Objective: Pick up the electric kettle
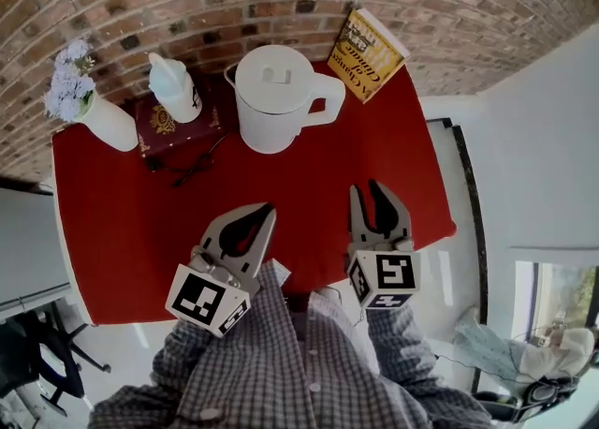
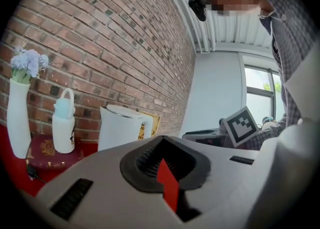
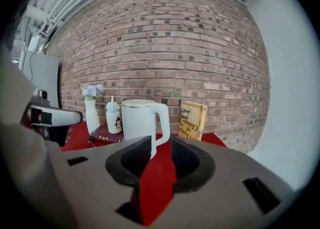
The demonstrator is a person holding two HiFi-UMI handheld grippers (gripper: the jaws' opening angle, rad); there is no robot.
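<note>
I'm only approaching: the kettle (image 1: 273, 99) stands at the back of the red table (image 1: 131, 230), well ahead of my right gripper (image 1: 367, 191), jaws partly apart and empty, and my left gripper (image 1: 267, 210), jaws together, so next I should reach for its handle (image 1: 329, 99).

Left gripper view: electric kettle (image 2: 117, 130) base hidden behind left gripper (image 2: 162, 139); yellow book (image 2: 150, 123) mostly behind kettle. Bottle (image 2: 64, 133) print too small, possibly a cartoon figure.

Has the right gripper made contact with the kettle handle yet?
Apart. The head view shows a stretch of red tablecloth between the right gripper and the electric kettle; the right gripper view shows its handle well beyond the open jaws.
</note>
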